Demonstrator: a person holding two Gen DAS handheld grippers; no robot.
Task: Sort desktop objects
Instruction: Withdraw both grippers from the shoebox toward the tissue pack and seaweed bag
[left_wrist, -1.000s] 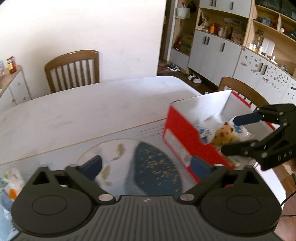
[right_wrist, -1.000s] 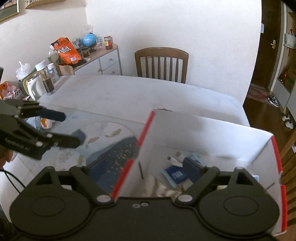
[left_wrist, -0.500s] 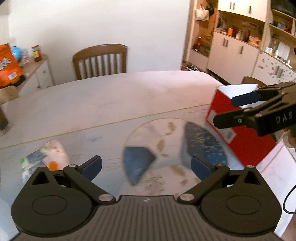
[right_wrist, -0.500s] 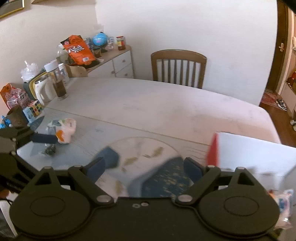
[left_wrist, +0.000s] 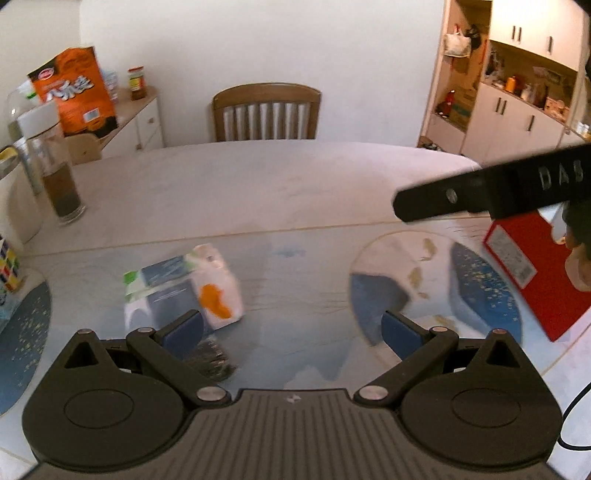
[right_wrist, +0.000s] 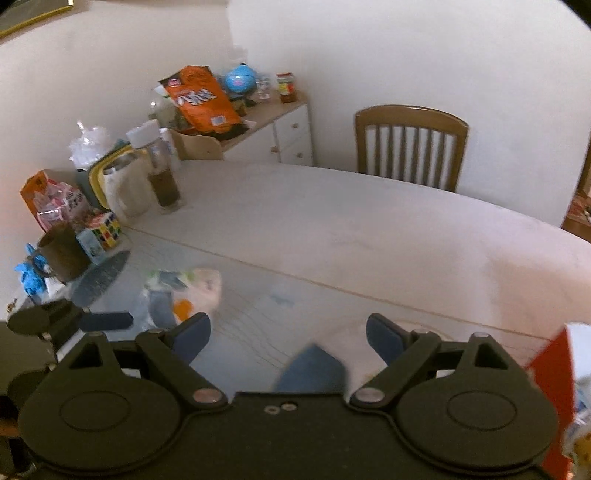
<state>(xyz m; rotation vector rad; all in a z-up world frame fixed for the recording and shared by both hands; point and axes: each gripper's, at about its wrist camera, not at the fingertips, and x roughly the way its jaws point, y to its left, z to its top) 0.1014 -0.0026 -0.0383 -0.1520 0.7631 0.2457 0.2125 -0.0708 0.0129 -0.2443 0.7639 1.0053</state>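
Observation:
A white packet with an orange spot and a green-blue label (left_wrist: 184, 288) lies on the glass table top, just ahead of my left gripper's left finger. A small dark object (left_wrist: 212, 360) lies beside it, close under that finger. My left gripper (left_wrist: 291, 328) is open and empty. My right gripper (right_wrist: 288, 338) is open and empty; the packet (right_wrist: 184, 295) shows ahead and left of it. The red and white box (left_wrist: 535, 273) stands at the right; in the right wrist view its corner (right_wrist: 554, 373) shows at the right edge.
A jar with brown contents (left_wrist: 55, 173), a Rubik's cube (right_wrist: 105, 230), a brown mug (right_wrist: 62, 251) and snack bags stand at the table's left. A wooden chair (left_wrist: 266, 114) is at the far side. My right gripper's finger (left_wrist: 480, 192) crosses the left wrist view.
Both grippers have swung left, away from the red box and toward the white packet. The box has slid to the right edge of both views. Both stay open.

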